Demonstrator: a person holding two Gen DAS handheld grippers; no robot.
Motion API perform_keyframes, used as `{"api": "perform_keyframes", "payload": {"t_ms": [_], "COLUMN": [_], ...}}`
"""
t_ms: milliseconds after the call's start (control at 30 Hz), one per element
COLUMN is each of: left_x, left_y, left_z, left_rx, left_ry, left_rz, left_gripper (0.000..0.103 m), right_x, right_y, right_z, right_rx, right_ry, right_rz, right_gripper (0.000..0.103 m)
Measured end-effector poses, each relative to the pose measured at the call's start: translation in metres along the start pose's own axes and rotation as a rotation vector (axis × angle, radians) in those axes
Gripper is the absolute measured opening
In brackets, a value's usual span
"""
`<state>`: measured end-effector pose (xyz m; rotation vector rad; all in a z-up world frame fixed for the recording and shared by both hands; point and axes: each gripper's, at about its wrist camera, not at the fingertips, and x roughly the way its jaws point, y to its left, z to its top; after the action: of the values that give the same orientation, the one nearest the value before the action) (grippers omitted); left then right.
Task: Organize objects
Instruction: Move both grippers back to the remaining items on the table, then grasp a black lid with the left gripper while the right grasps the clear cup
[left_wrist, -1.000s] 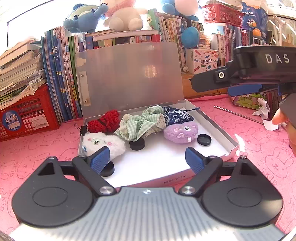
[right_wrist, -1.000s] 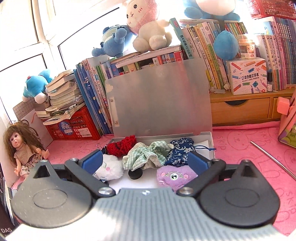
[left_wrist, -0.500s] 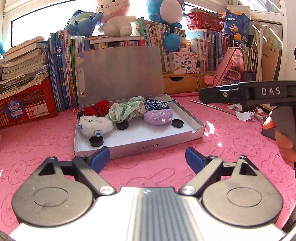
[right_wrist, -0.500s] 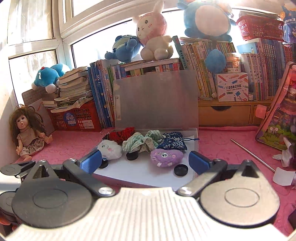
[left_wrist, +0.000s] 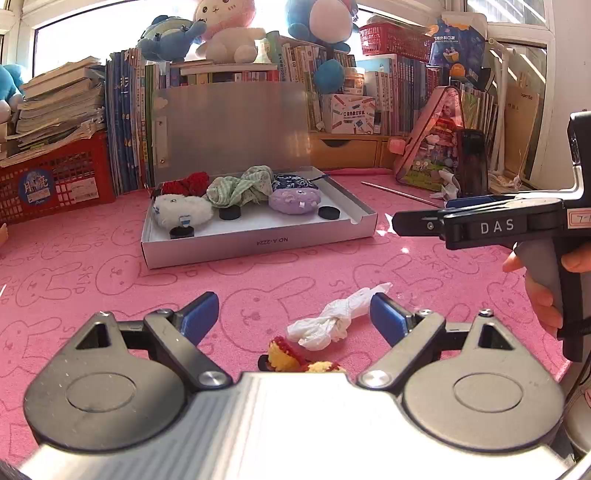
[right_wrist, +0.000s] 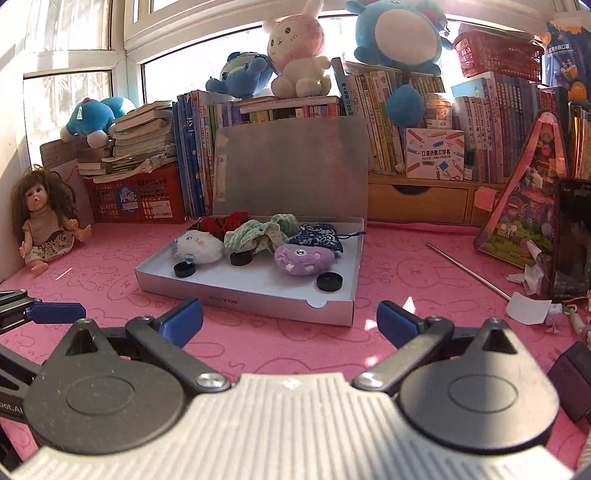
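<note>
Left gripper (left_wrist: 293, 312): jaws wide apart, nothing between the pads, hanging low over the pink mat (left_wrist: 92, 273). A crumpled white wad (left_wrist: 334, 319) lies on the mat just inside the right pad; a red-and-yellow item (left_wrist: 291, 360) sits nearer, partly hidden by the gripper body.

Right gripper (right_wrist: 290, 319): jaws also spread and empty, aimed at the near wall of the box (right_wrist: 258, 297).

The box stands farther off, lid raised, holding plush toys, scrunchies and black discs.

Likely next step: collect a loose item. Centre the wad between the pads, lower until the pads nearly touch the mat, then close gently; soft material compresses, so confirm hold before lifting.
</note>
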<state>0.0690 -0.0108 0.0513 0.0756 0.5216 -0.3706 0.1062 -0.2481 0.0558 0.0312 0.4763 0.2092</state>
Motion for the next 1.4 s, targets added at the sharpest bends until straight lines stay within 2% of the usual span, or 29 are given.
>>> {"api": "perform_keyframes", "payload": {"t_ms": [600,800,1033,1167,1400], "left_x": [-0.025,-0.031,-0.035,-0.036,-0.038], "left_y": [-0.018,-0.021,-0.033,-0.039,-0.037], "left_z": [-0.054,-0.065,-0.079,-0.082,-0.089], "left_rx": [-0.001,-0.038,-0.004,0.022,-0.040], "left_ry": [0.025,0.028,0.026,0.021,0.023], "left_rz": [0.012,-0.002,-0.002,0.003,0.027], "left_gripper": [0.092,0.091,0.090,0.084,0.063], "right_x": [0.011,0.011,0.010,0.010,0.008], "right_y": [0.012,0.014,0.019,0.019,0.020], "right_z": [-0.042,-0.051,-0.059,-0.062,-0.066], "right_rx": [-0.046,-0.043,-0.058,-0.050,-0.031], "right_ry": [0.092,0.107,0.114,0.117,0.108], "right_rz": [-0.023,-0.031,-0.038,-0.040,-0.057], "right_gripper": [0.103,0.103,0.103,0.103,0.103]}}
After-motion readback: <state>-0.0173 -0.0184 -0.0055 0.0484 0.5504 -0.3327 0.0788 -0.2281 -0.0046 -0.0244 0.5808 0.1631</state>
